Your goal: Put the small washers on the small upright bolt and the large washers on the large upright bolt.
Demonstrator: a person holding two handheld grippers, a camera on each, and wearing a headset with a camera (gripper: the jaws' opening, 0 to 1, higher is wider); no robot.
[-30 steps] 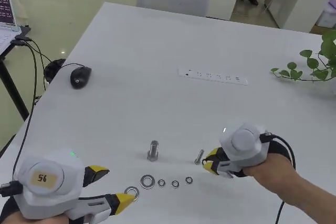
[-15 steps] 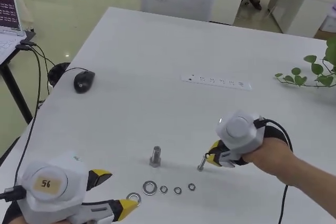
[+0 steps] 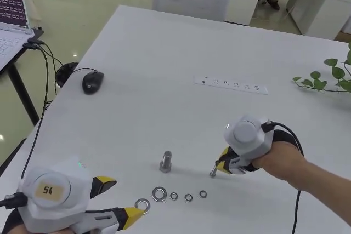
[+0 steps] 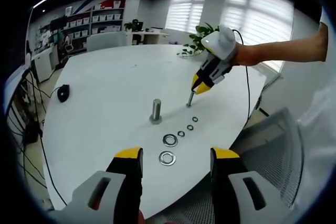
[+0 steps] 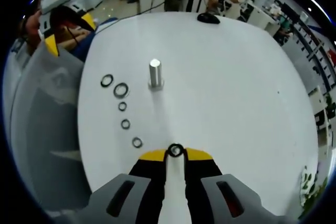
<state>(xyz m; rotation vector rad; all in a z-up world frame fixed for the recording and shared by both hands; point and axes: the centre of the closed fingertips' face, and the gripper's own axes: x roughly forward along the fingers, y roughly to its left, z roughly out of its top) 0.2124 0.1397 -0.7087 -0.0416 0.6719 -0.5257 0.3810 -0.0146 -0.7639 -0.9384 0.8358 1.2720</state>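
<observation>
- Left gripper [image 3: 122, 198] hovers at the 7 o'clock corner of the white table [image 3: 164, 53], jaws spread wide with nothing in them. The two large silver steel washers [image 3: 159, 194] lie just past its lower tip.
- The large upright grey steel bolt [image 3: 166, 161] stands bare, and the row of three small silver steel washers [image 3: 188, 197] runs at its 5 o'clock.
- The small upright steel bolt [image 3: 213, 172] is at the big one's 3 o'clock, with the right gripper [image 3: 222, 165] tips right at its top.
- The right gripper view gives the close-up: jaws clamped on a small dark ring washer [image 5: 175, 150].
</observation>
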